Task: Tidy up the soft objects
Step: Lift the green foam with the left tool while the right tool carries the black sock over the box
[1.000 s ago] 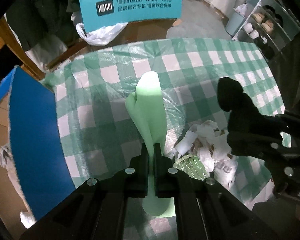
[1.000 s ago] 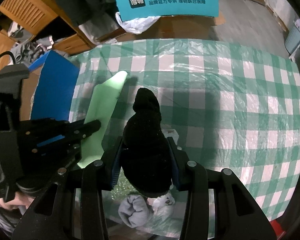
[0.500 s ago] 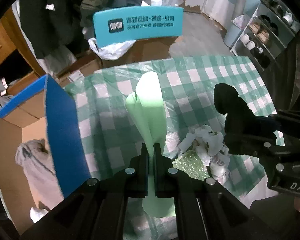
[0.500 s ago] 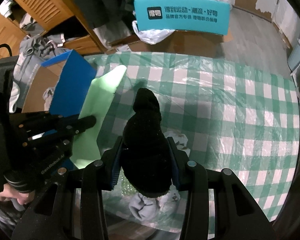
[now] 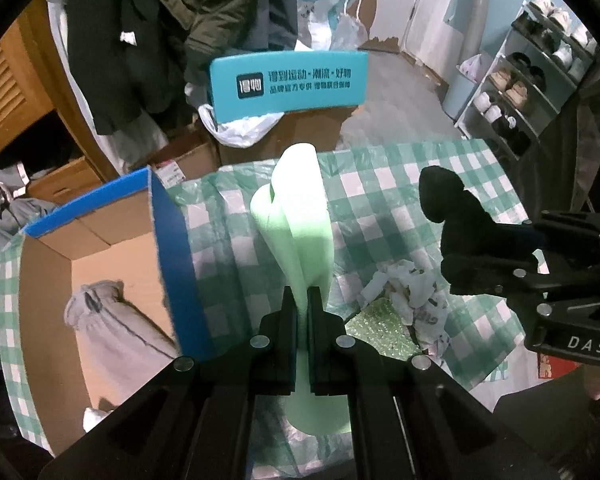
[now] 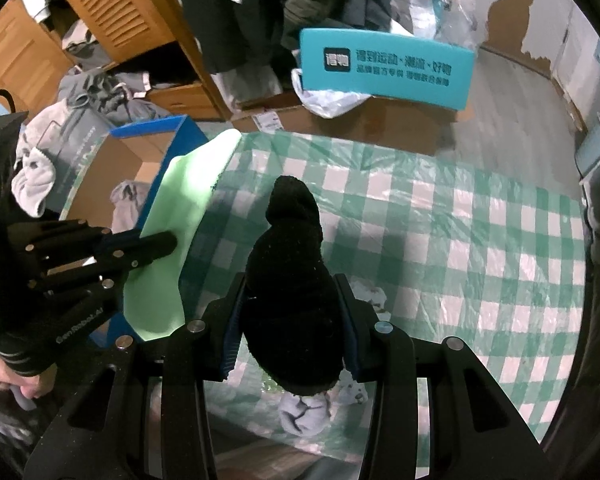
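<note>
Two hand-held grippers clamp items: left (image 5: pixel 302 300) green foam (image 5: pixel 300 216), right (image 6: pixel 290 312) black sock (image 6: pixel 292 280).

My left wrist camera sits just behind my left jaws, looking steeply down along them at the checked counter (image 5: pixel 380 184), with the blue-edged box (image 5: pixel 112 240) to its left. My right wrist camera looks the same way from just behind my right jaws. Both views share the counter, the box, the teal sign (image 6: pixel 384 68) beyond, and each other's gripper at the edge.
</note>
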`<state>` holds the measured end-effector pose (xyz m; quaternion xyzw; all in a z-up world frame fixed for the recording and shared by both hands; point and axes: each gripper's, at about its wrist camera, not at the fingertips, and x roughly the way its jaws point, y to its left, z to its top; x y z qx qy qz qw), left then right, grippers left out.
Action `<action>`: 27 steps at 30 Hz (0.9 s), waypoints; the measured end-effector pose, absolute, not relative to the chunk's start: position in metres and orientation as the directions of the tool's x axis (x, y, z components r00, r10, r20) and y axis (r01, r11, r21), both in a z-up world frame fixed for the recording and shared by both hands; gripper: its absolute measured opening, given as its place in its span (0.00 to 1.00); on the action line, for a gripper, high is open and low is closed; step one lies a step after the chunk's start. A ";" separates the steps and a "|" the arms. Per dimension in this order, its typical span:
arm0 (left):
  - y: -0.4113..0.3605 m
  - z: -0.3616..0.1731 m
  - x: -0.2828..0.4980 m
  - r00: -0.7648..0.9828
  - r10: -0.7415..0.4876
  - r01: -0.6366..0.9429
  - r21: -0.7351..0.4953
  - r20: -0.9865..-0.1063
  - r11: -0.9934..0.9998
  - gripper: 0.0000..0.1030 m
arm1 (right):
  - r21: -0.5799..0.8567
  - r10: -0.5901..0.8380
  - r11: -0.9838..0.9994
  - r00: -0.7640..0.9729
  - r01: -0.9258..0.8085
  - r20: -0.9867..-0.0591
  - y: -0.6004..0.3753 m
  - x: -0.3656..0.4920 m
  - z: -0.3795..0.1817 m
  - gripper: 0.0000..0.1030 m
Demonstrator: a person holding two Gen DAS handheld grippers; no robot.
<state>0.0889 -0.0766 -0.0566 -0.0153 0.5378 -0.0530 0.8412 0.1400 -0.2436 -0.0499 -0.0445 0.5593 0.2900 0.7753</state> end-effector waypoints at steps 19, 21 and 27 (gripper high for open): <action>-0.040 -0.020 0.062 0.485 -0.130 0.051 -0.120 -0.865 0.991 0.04 | 0.256 0.448 0.776 0.218 -0.577 -0.867 -0.208 0.125 -0.023 0.39; -0.035 -0.017 0.059 0.493 -0.128 0.048 -0.119 -0.861 0.992 0.04 | 0.254 0.450 0.771 0.218 -0.585 -0.866 -0.202 0.124 -0.021 0.39; -0.017 -0.011 0.049 0.512 -0.118 0.028 -0.121 -0.851 0.992 0.04 | 0.256 0.462 0.752 0.210 -0.607 -0.862 -0.185 0.121 -0.017 0.39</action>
